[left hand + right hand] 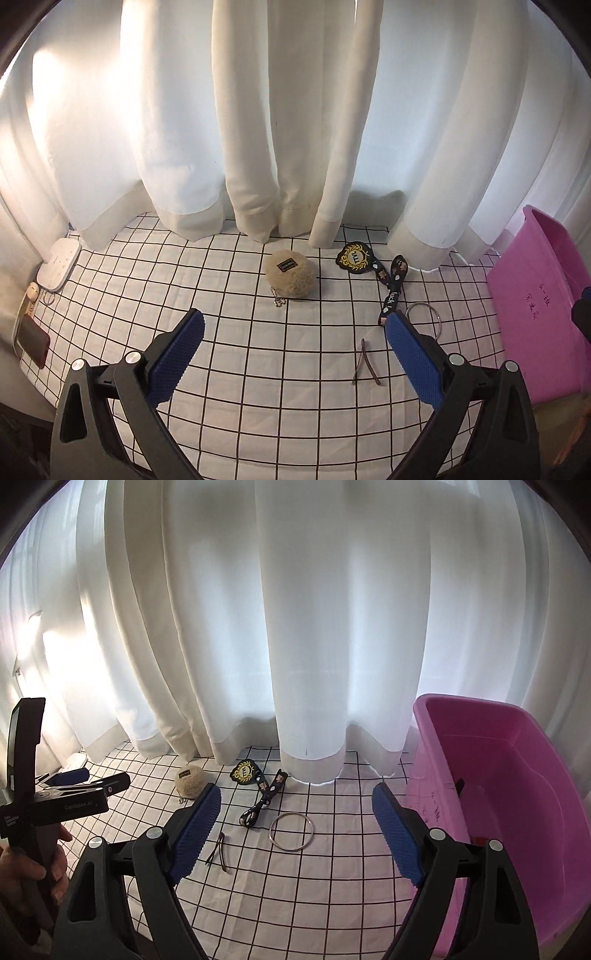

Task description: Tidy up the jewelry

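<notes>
Metal bangle (291,830) lies flat on the grid-print bed (295,893), mid-surface, near the pink bin (517,782) at the bed's right edge. It's dead ahead between my right gripper (295,805) fingers, spread wide, nothing in them. Ring shape, so no long axis to align. Left gripper (293,325) fingers also spread and empty; bangle sits off its right finger, so right hand is nearer, I judge. Strap keychain (262,801), thin hair clip (218,851) lie just left; plush ball (190,779), badge (245,771) toward the curtain (314,627) edge.
</notes>
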Action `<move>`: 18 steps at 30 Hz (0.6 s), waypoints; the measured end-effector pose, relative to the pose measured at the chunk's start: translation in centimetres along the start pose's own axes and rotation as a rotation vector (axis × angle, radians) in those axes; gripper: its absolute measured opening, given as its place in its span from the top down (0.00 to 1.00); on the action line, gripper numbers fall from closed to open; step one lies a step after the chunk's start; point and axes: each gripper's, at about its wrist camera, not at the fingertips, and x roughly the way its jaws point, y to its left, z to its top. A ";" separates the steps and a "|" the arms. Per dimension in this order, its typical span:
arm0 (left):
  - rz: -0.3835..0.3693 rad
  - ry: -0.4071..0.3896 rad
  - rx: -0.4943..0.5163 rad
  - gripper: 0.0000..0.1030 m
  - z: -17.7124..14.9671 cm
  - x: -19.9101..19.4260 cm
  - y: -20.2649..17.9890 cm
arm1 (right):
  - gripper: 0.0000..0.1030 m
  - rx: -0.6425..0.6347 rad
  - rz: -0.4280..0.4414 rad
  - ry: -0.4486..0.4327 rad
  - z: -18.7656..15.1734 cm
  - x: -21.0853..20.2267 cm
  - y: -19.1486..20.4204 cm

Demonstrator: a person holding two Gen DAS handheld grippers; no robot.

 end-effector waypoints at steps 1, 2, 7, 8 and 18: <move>0.013 0.008 0.004 0.06 -0.1 0.6 0.5 | 0.22 -0.001 -0.007 0.017 -0.3 1.0 0.4; 0.024 0.015 0.009 0.06 -0.4 1.2 1.1 | 0.22 -0.005 -0.015 0.035 -0.6 2.1 0.8; -0.008 0.080 0.009 0.06 -1.1 5.6 2.5 | 0.22 -0.037 -0.055 0.146 -2.5 7.8 2.3; -0.015 0.092 0.005 0.06 -1.1 6.5 2.7 | 0.22 -0.037 -0.059 0.164 -2.8 8.8 2.4; -0.019 0.135 -0.010 0.06 0.4 13.9 2.4 | 0.22 0.019 -0.091 0.253 -5.2 15.9 1.8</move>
